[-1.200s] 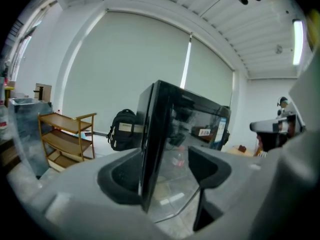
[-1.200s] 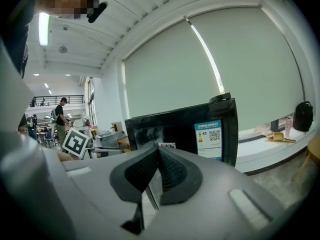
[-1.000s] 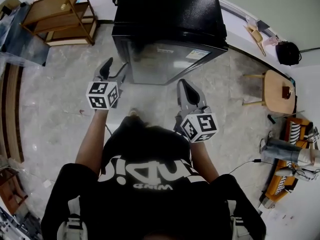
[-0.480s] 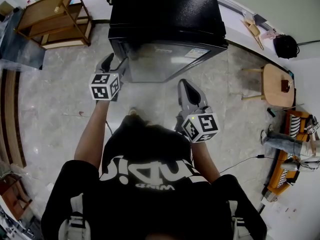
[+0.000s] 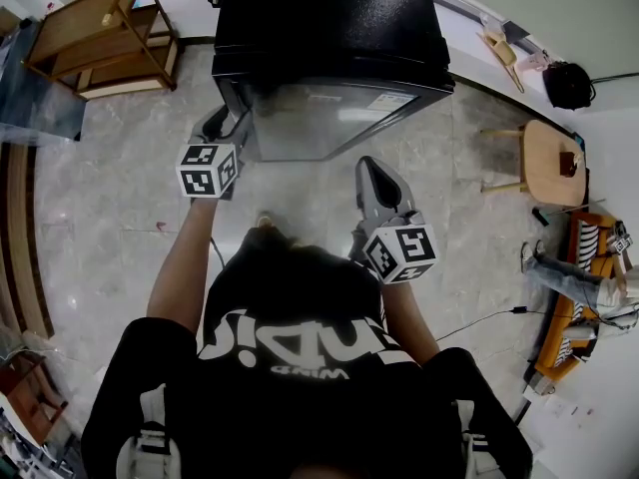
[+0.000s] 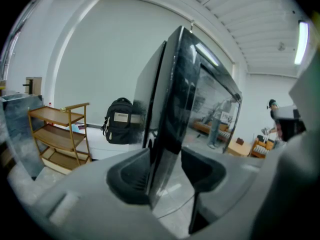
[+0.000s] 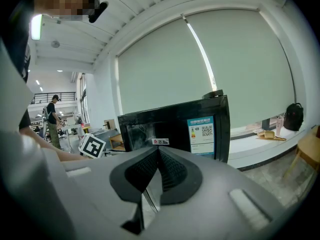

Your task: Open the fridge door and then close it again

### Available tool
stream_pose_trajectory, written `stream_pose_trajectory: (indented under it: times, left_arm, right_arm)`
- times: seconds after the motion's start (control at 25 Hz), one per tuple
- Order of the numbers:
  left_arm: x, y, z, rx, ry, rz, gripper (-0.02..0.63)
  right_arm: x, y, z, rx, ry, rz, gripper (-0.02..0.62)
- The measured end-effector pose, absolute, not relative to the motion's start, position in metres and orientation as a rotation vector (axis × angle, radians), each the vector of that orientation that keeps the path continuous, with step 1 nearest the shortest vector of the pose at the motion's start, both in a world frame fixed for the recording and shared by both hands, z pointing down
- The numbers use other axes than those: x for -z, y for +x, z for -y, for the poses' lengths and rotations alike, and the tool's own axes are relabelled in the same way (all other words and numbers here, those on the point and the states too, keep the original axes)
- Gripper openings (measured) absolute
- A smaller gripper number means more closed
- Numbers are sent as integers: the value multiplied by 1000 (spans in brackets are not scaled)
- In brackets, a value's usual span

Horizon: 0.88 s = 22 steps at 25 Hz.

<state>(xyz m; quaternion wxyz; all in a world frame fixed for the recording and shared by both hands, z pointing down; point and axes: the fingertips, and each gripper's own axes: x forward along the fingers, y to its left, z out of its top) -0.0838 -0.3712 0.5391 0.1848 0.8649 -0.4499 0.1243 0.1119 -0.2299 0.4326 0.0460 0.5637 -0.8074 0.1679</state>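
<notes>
My left gripper (image 5: 225,126) has just been closing its jaws onto the left edge of the glossy black fridge door (image 5: 319,118), straight ahead and not yet swung out. The pinch is for pulling it open. My right gripper (image 5: 371,173) hangs back, jaws together and empty.

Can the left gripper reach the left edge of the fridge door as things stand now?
Probably yes. The left gripper is at the door edge, which stands between its jaws; they have just been closing and seem to press on it. Nothing is in the way.
</notes>
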Motion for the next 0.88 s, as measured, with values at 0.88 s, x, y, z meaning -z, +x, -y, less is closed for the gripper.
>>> stream_pose_trajectory:
  times: [0.88]
  left_arm:
    - [-538, -85, 367, -392, 2478, 1269, 154]
  right_arm:
    - [-435, 109, 225, -516, 1708, 2467, -2]
